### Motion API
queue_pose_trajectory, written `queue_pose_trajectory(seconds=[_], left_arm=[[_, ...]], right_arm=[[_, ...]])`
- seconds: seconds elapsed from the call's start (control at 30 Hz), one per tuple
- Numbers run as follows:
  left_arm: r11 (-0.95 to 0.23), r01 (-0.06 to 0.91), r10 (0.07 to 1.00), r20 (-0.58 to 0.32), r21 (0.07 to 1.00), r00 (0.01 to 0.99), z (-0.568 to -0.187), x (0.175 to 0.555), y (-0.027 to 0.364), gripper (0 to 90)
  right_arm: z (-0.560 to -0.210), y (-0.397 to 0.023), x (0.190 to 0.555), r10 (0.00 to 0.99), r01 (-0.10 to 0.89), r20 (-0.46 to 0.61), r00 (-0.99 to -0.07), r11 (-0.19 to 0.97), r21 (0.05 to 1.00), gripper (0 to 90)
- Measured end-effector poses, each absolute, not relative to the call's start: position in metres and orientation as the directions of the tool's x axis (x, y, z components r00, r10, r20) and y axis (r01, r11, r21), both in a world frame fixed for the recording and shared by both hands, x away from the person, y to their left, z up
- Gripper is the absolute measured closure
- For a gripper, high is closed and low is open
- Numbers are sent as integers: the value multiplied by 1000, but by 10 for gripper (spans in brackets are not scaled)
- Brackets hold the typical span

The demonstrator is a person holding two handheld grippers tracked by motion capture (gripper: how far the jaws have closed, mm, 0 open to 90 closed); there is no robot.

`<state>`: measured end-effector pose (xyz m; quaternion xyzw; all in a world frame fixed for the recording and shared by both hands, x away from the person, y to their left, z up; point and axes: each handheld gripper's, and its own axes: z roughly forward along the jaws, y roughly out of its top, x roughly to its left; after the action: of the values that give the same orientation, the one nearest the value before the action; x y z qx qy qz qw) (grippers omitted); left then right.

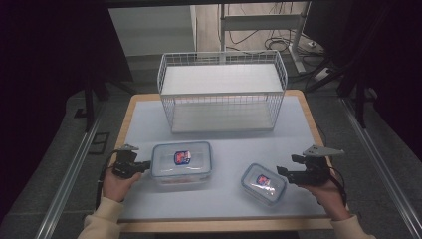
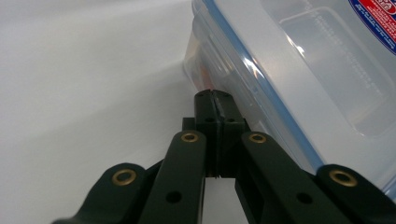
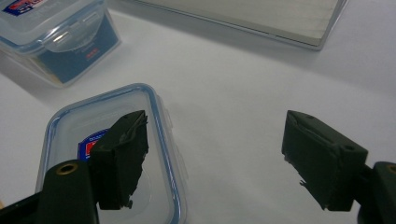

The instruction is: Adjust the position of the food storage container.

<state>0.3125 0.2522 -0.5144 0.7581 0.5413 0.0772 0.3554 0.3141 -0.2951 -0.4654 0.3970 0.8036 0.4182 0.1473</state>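
Observation:
A large clear container with a blue-rimmed lid and a red-and-blue label lies at the table's front left. A smaller matching container lies at the front right. My left gripper is shut, its tips at the large container's left side. In the left gripper view the closed jaws meet right against the large container, low on its wall; nothing shows between them. My right gripper stands open just right of the small container. In the right gripper view its open jaws straddle the edge of the small container.
A white wire basket with a shelf stands at the back middle of the pale table. Its base and the large container lie beyond the right gripper. Bare tabletop separates the two containers and the basket.

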Motion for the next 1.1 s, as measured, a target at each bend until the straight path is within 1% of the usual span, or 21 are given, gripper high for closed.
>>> queue_pose_trajectory(seconds=[0.33,0.53,0.73,0.87,1.03,1.1], left_arm=[[-227,754,846,-259,617,467,-511,333,205,899],[-250,744,833,-254,619,491,-510,335,188,899],[-251,742,826,-262,622,499,-510,334,186,898],[-246,739,817,-276,627,506,-509,333,191,895],[-206,712,823,-276,671,498,-494,325,206,878],[-191,702,824,-277,686,494,-490,322,210,855]], right_arm=[[-466,-294,314,759,516,95,-644,339,787,226],[-467,-295,315,761,521,99,-641,336,785,226],[-468,-292,315,760,524,106,-641,333,784,221],[-466,-289,317,759,543,150,-633,297,785,212],[-462,-285,318,754,542,164,-636,286,790,205],[-460,-283,319,751,539,162,-640,288,792,204]])
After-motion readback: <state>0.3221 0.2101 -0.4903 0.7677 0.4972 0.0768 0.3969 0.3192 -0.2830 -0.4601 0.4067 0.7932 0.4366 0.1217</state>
